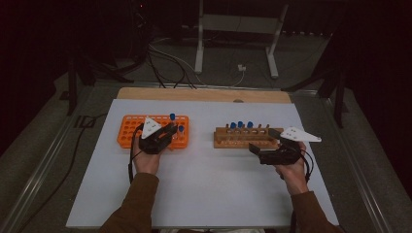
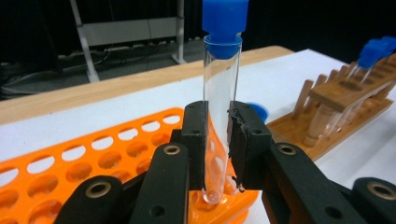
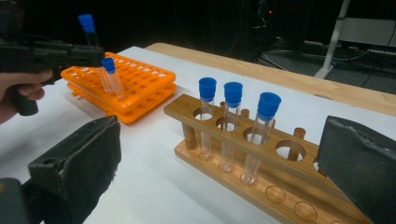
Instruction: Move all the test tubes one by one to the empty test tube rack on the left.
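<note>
My left gripper [image 2: 218, 140] is shut on a glass test tube [image 2: 219, 93] with a blue cap. The tube stands upright, its lower end at a hole near the corner of the orange rack [image 2: 93, 158]. In the high view the left gripper [image 1: 170, 131] is over the right part of the orange rack [image 1: 131, 131], with the held tube's cap [image 1: 172, 116] above it. A second capped tube [image 3: 111, 74] stands in that rack. My right gripper [image 3: 219, 135] is open, its jaws wide apart before the wooden rack [image 3: 280, 163], which holds three blue-capped tubes [image 3: 229, 126].
Both racks rest on a white board [image 1: 204, 184] over a wooden table [image 1: 204, 93]. The wooden rack [image 1: 243, 137] lies right of centre, with the right gripper [image 1: 265, 141] at its right end. Cables and a metal stand [image 1: 238, 24] are on the floor beyond the table.
</note>
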Demonstrator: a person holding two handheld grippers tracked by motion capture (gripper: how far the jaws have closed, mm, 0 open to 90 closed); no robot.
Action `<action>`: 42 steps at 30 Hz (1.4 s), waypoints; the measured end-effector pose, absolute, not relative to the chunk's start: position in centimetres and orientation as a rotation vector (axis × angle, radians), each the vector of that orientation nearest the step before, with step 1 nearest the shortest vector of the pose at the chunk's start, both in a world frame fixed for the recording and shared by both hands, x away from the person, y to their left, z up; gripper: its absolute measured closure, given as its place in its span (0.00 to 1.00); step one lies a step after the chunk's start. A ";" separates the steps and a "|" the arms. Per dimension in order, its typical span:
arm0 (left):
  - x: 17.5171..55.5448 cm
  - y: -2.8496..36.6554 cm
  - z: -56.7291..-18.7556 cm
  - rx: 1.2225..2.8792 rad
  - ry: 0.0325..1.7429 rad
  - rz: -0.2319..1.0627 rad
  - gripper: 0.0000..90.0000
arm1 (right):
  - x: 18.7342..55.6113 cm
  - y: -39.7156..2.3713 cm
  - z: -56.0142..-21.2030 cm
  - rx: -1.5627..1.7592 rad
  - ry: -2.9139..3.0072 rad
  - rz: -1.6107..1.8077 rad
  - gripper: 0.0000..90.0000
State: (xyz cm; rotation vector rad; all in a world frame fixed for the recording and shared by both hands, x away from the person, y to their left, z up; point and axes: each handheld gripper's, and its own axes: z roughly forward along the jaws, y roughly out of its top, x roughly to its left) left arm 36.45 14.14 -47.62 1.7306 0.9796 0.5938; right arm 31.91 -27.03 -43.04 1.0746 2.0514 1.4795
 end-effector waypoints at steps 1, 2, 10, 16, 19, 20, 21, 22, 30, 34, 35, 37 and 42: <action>36.6 14.1 -47.8 1.741 0.983 0.595 0.86 | 31.9 -27.1 -43.0 1.077 2.051 1.481 0.00; 36.7 14.0 -48.0 1.752 0.986 0.597 0.86 | 31.9 -27.1 -43.1 1.078 2.049 1.482 0.00; 36.9 13.5 -49.7 1.848 1.032 0.597 0.86 | 31.9 -27.5 -43.3 1.087 2.050 1.483 0.00; 36.8 13.3 -50.1 1.889 1.029 0.595 0.87 | 31.9 -27.4 -43.4 1.086 2.055 1.481 0.00; 36.7 13.4 -50.3 1.888 1.031 0.590 0.87 | 31.9 -27.3 -43.5 1.081 2.060 1.476 0.00; 36.7 13.4 -50.3 1.891 1.032 0.591 0.87 | 31.9 -27.3 -43.5 1.082 2.060 1.476 0.00; 36.7 13.3 -50.3 1.894 1.030 0.594 0.87 | 31.9 -27.3 -43.5 1.080 2.061 1.476 0.00; 36.7 13.3 -50.3 1.894 1.032 0.593 0.87 | 31.9 -27.3 -43.5 1.081 2.062 1.474 0.00; 36.5 13.5 -50.2 1.885 1.045 0.571 0.86 | 32.0 -27.2 -43.6 1.082 2.066 1.468 0.00; 36.5 13.5 -50.2 1.887 1.046 0.565 0.86 | 32.0 -27.2 -43.6 1.081 2.064 1.466 0.00; 36.5 13.5 -50.2 1.888 1.047 0.563 0.85 | 32.0 -27.2 -43.6 1.082 2.064 1.465 0.00; 36.5 13.5 -50.1 1.889 1.050 0.559 0.85 | 32.0 -27.2 -43.6 1.083 2.064 1.464 0.00; 36.4 13.5 -50.1 1.886 1.056 0.551 0.85 | 32.1 -27.1 -43.7 1.087 2.066 1.461 0.00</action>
